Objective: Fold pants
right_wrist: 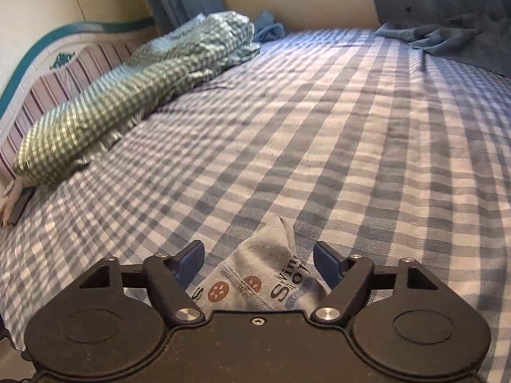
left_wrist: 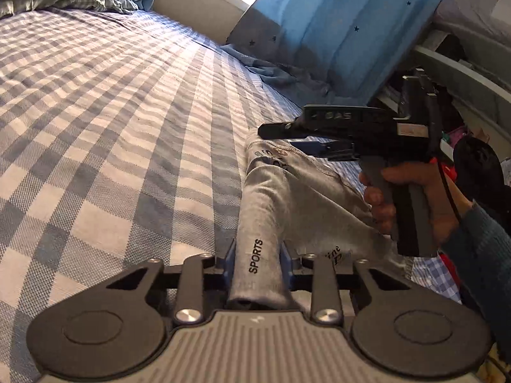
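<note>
Pants (left_wrist: 271, 191): I see grey fabric on the checked bed (left_wrist: 111, 127) (print reads "SPORTS").
Left gripper (left_wrist: 258, 257): I have it clamped on a bunched leg.
Right gripper (right_wrist: 258, 260): spread wide — fabric between, ungripped.

Pants (left_wrist: 274, 191): grey, black print. Sheet (right_wrist: 351, 127): blue-white check. Pillow (right_wrist: 111, 105), upper left: green-white gingham. Curtain (left_wrist: 345, 22): blue, dark stars.
</note>
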The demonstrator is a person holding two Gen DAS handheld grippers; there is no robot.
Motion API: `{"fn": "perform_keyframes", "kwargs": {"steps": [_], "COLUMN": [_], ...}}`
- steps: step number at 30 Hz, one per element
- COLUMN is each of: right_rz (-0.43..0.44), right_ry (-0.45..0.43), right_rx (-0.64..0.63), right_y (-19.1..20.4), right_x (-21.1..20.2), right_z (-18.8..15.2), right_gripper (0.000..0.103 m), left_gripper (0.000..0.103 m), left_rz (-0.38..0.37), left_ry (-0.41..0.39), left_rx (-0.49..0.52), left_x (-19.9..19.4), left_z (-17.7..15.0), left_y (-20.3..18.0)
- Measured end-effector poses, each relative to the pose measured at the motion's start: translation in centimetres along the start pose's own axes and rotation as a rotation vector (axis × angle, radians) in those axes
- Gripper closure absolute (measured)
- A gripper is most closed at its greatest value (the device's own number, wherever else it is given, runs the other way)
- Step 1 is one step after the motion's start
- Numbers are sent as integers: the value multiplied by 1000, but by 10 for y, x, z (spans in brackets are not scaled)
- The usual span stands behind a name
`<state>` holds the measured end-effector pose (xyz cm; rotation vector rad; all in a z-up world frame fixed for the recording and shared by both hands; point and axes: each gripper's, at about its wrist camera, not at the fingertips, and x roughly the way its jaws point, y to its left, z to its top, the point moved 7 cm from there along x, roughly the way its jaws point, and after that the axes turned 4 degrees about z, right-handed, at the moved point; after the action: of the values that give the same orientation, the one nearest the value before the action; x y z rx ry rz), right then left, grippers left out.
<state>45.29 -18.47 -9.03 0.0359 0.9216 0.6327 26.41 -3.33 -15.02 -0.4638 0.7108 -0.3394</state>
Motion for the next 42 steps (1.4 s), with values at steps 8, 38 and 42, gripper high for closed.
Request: {"fn": "perform_keyframes", "kwargs": {"steps": [8, 38, 42], "right_rz": [-67, -1050, -1043], "right_ry": [-90, -287, -280], "right_rx": [-70, -233, -227], "right_y": [10, -99, -97], "right_x": [-12, -139, -139], "right_z": [11, -169, -168], "right_gripper": [103, 1, 1], "left_gripper": [92, 0, 0], "left_rz": [63, 658, 648], "left_ry": [10, -99, -95], "left_rx": [-25, 401, 391], "left_x": [-19, 129, 125], "left_z": [-8, 76, 76], "left_y": [-16, -66, -63]}}
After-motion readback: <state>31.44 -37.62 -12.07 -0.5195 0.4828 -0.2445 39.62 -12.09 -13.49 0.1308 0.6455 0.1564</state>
